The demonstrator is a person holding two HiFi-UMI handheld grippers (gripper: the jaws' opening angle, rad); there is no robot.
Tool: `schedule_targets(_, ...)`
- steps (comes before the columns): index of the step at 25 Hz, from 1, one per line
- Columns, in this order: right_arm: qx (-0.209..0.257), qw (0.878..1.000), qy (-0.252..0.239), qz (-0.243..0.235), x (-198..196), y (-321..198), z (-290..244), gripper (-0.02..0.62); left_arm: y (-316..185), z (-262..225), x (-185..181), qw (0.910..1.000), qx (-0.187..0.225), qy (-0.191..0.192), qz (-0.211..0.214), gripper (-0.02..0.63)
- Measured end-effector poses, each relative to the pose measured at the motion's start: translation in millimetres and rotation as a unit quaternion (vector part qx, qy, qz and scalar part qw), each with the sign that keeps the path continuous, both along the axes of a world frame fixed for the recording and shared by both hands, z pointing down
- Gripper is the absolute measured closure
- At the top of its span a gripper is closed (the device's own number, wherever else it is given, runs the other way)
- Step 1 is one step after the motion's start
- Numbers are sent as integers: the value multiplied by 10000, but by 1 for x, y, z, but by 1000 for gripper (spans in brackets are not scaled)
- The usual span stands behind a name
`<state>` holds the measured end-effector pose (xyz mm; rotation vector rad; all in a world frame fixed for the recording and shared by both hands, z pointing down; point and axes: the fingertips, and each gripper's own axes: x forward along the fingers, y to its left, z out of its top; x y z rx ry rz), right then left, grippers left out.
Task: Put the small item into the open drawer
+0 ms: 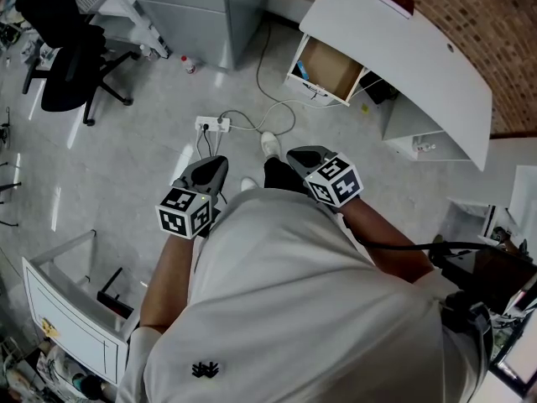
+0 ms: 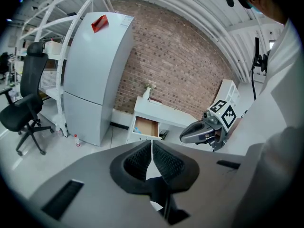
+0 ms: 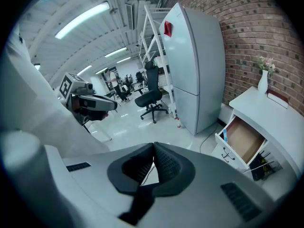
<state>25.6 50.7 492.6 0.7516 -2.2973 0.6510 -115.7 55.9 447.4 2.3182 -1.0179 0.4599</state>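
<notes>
The open drawer [image 1: 329,67] juts from a white desk [image 1: 419,49] against the brick wall, and its wooden bottom shows. A small blue thing [image 1: 302,70] lies at one end of it. I hold both grippers close to my body, far from the desk. The left gripper [image 1: 218,164] is shut, pads touching at the tips, with nothing between them [image 2: 152,148]. The right gripper [image 1: 304,153] is also shut and empty [image 3: 153,155]. Both gripper views show the drawer [image 2: 145,126] [image 3: 244,141] some way ahead across the floor.
A grey fridge [image 1: 201,7] stands left of the desk, with a small bottle [image 1: 190,64] at its foot. A power strip [image 1: 212,124] with cables lies on the floor ahead. A black office chair [image 1: 67,57] is far left, a white cabinet [image 1: 67,313] at lower left.
</notes>
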Motion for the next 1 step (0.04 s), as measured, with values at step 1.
schedule_targets(1, 1, 10000, -1, -2, 0, -2, 0, 566, -1, 1, -1, 10000, -2, -3, -7, 577)
